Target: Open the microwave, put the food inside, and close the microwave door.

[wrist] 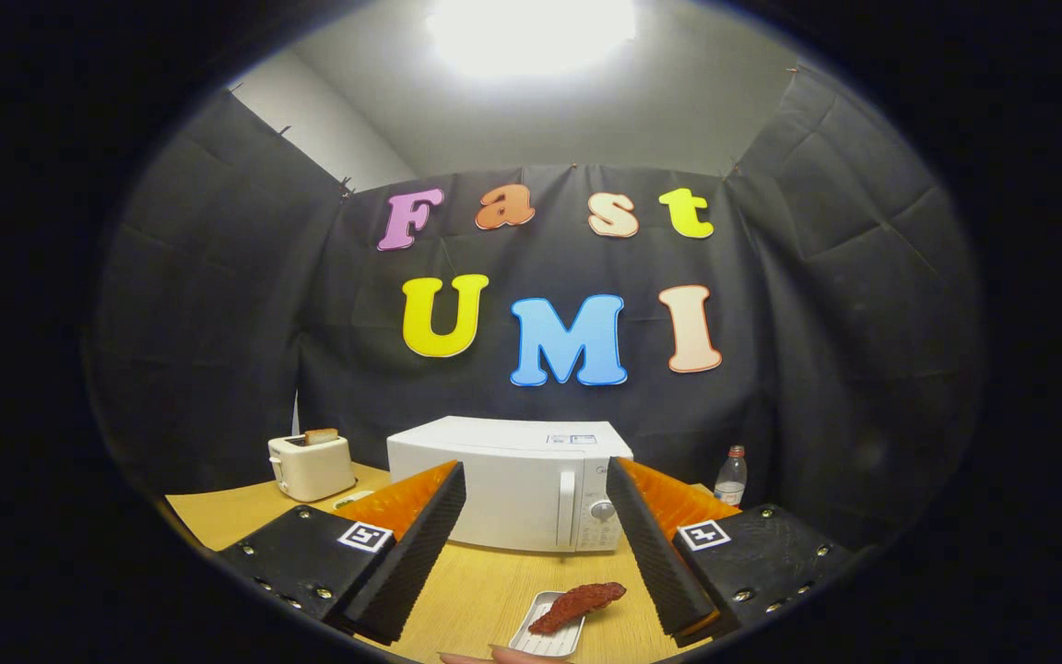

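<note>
Near to far: my gripper [536, 535] stands open, empty; food [577, 604] on its tray [545, 636] lies between the fingers; beyond, the microwave [508, 484], door shut. Risk: clipping the tray while reaching the handle [567, 507].

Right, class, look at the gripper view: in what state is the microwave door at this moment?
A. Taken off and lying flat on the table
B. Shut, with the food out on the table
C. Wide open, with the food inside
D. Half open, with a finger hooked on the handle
B: the microwave door sits flush and shut beyond the open gripper, while the food lies on its tray between the fingers.
</note>
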